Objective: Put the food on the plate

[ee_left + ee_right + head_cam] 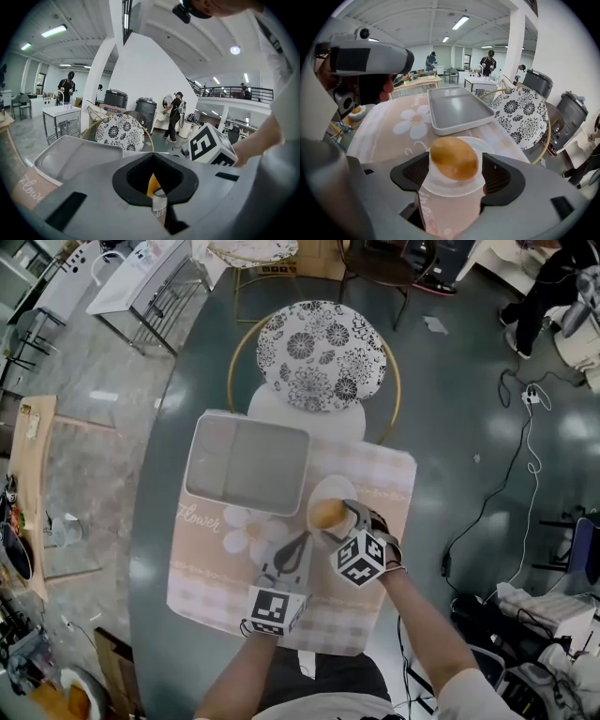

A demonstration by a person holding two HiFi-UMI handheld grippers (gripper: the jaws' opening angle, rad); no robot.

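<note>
A golden-brown bun [328,513] lies on a small white plate [339,491] at the right of the placemat [216,568]. My right gripper [342,523] reaches it from the near side. In the right gripper view the bun [453,158] sits between the two black pads [417,171] over the plate [483,142]. The jaws stand wide with thin gaps at the bun's sides, so my right gripper [454,165] is open. My left gripper [298,545] rests low on the mat just left of it, its fingers meeting in a point and holding nothing. Its own view [153,180] shows only an orange sliver past the tips.
A grey rectangular tray [246,465] lies on the mat beyond and left of the plate. A chair with a black-and-white patterned seat [319,357] stands at the table's far edge. Cables [525,456] trail on the floor at the right. Other tables stand at the far left.
</note>
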